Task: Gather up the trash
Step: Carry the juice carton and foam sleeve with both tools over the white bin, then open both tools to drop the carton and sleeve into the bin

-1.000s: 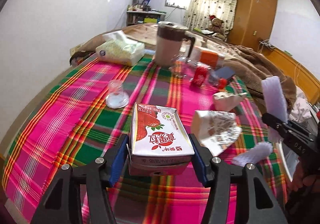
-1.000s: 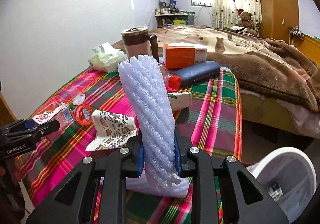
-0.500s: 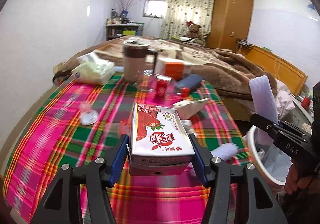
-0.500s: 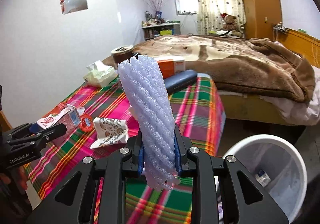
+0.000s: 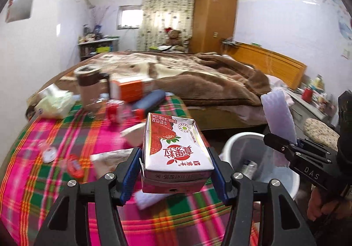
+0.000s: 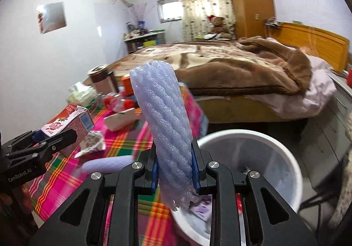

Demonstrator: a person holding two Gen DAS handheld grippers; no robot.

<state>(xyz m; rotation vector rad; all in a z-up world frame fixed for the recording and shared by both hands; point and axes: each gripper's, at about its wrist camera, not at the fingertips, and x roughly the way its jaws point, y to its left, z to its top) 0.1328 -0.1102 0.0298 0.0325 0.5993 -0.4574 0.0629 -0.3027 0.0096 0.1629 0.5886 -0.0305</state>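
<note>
Both hands loaded, bin ahead.
My left gripper (image 5: 176,171) is clamped on the carton (image 5: 175,153), jaws part-open; right gripper (image 6: 175,169) is nearly closed, pinching the foam net (image 6: 165,125). The bin (image 6: 283,158) sits just beyond the right jaws.

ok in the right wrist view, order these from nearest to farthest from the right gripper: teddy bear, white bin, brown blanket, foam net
1. foam net: clamped between the right gripper jaws.
2. white bin: just beyond and to the right, on the floor beside the table.
3. brown blanket: farther back, spread over the bed.
4. teddy bear: farthest, by the curtain at the back of the room.
</note>
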